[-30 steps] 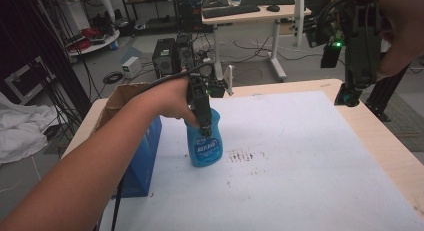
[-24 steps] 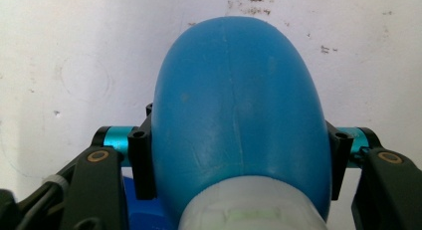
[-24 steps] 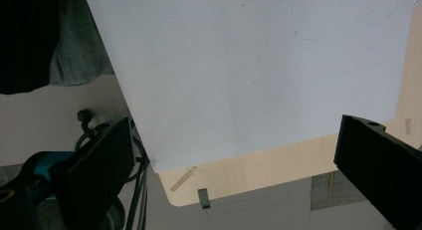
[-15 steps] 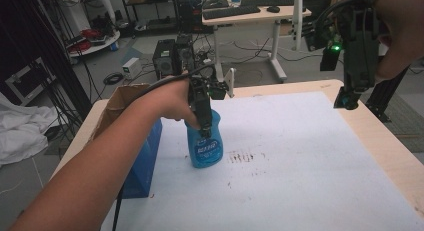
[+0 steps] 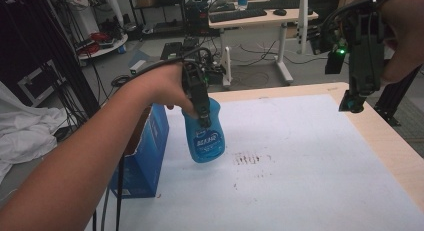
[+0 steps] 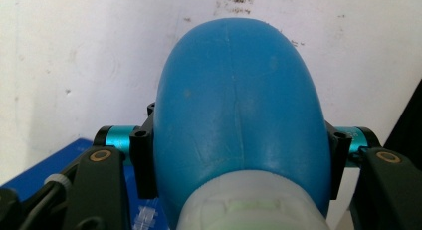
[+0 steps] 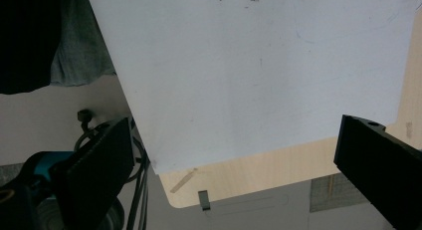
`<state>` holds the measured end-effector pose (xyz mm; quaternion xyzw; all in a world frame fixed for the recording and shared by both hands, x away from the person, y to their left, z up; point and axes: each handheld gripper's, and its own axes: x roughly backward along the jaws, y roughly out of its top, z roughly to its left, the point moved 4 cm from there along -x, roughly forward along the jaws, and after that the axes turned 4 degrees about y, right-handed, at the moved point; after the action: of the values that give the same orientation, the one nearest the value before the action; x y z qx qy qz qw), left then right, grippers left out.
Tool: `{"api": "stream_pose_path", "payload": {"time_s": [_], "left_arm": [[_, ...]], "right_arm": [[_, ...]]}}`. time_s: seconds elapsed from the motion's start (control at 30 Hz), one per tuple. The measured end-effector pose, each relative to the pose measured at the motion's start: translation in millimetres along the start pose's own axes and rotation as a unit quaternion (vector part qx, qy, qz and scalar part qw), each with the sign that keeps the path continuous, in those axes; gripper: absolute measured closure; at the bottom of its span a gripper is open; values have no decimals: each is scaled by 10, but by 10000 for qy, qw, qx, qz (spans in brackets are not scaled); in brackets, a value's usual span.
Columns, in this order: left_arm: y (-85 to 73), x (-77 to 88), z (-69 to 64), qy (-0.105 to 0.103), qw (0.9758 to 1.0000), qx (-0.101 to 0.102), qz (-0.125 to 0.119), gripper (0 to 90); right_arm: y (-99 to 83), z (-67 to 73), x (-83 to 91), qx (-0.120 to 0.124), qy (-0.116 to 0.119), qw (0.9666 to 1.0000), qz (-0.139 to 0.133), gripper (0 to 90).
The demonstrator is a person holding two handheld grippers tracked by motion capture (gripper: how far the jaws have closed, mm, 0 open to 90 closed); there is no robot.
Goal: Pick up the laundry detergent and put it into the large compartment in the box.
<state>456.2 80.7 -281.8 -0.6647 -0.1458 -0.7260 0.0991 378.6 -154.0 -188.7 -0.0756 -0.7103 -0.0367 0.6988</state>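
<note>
Left gripper (image 5: 204, 122) is clamped on the blue bottle (image 5: 204, 136), held clear above the white table sheet (image 5: 300, 156), just beside the blue box (image 5: 145, 151). Right gripper (image 5: 356, 103) hangs over the table's right edge, jaws wide apart with nothing between them.

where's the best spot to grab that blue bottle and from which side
Grip the blue bottle high up, just below its white cap, coming from above with a finger on each narrow side. The body is a flattened oval that narrows toward the top, so the fingers span it there. The left gripper already holds it that way, hanging clear of the white table.
</note>
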Motion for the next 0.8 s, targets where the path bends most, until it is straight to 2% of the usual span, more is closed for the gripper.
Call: {"api": "stream_pose_path", "payload": {"time_s": [0.17, 0.33, 0.47, 0.57, 0.8], "left_arm": [[-115, 209, 40, 36, 9999, 135, 24, 377], [-265, 439, 99, -36, 9993, 384, -9, 376], [-378, 629, 140, -26, 9981, 623, 10, 376], [-458, 745, 163, 40, 9973, 727, 84, 376], [-662, 964, 209, 31, 9949, 1007, 16, 376]], "right_arm": [[19, 6, 2, 24, -10, 10000, 2, 17], [41, 15, 12, 56, -11, 10000, 5, 17], [57, 17, 6, 79, -1, 10000, 0, 17], [72, 15, 4, 94, -1, 10000, 11, 17], [121, 8, 6, 157, -9, 9999, 11, 17]]}}
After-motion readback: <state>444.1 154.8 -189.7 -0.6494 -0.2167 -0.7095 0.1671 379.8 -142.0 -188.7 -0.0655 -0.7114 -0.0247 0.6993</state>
